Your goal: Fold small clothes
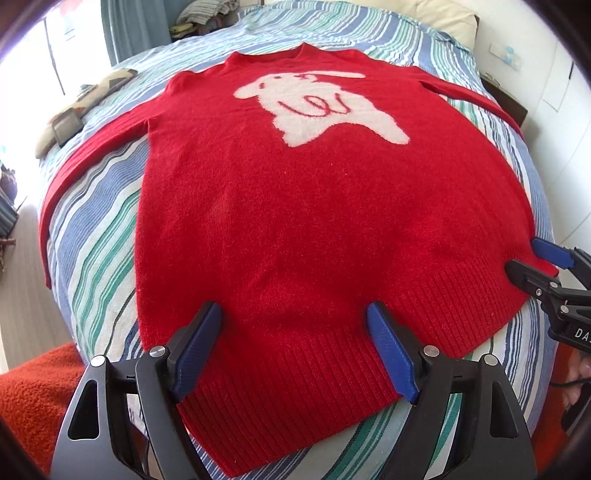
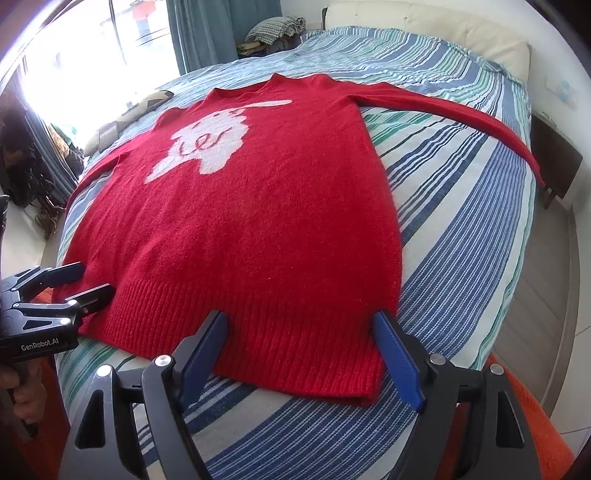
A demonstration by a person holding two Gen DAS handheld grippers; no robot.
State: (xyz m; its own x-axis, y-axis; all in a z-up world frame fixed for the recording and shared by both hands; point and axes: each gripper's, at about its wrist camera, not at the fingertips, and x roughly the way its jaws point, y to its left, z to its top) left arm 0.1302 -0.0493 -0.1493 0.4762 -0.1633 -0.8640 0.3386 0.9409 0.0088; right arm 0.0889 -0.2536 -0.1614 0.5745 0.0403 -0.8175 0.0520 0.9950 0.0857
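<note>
A red knitted sweater with a white animal motif lies flat, front up, on the striped bed cover. Both sleeves are spread out to the sides; the right sleeve reaches toward the bed's edge. My left gripper stands open, its blue-padded fingers astride the ribbed hem near the sweater's left corner. My right gripper is open too, its fingers astride the hem by the right corner. Neither pinches any cloth. Each gripper shows in the other's view: right gripper, left gripper.
A patterned cushion lies at the bed's left edge. A cream headboard and a pile of folded cloth are at the far end. A dark bedside stand is on the right. Orange fluffy fabric lies at the near edge.
</note>
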